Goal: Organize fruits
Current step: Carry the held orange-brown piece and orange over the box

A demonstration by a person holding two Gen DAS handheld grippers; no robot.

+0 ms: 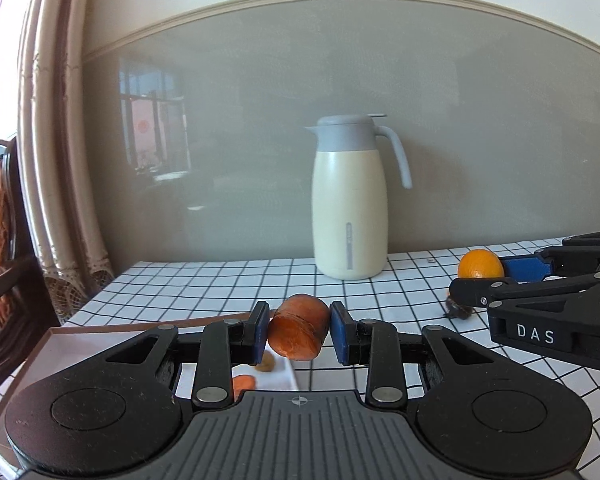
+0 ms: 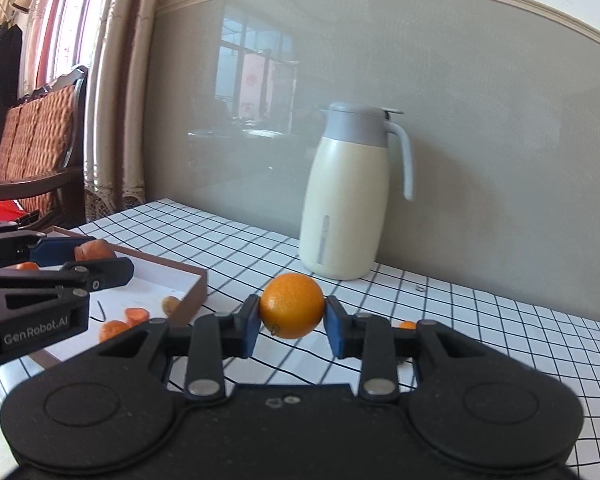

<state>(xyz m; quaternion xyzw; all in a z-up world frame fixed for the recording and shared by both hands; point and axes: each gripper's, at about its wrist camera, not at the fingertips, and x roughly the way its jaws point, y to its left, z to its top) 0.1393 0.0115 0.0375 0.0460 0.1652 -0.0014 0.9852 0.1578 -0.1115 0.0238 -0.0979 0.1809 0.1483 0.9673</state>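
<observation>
The checked table point(image 2: 480, 320) carries a cream jug point(image 2: 340, 208) against the wall and a brown-rimmed tray point(image 2: 198, 284) at its left end. The left gripper point(image 1: 299, 334) pinches a carrot chunk point(image 1: 298, 332) above the tray's near corner. The right gripper point(image 2: 292, 318) pinches an orange point(image 2: 292, 311), clear of the cloth and just right of the tray. Small orange pieces point(image 2: 126, 320) already lie inside. Judgement: both loads appear bound for the tray. Keep each grip firm, lower over bare floor away from the pieces, and release only once the load rests.
</observation>
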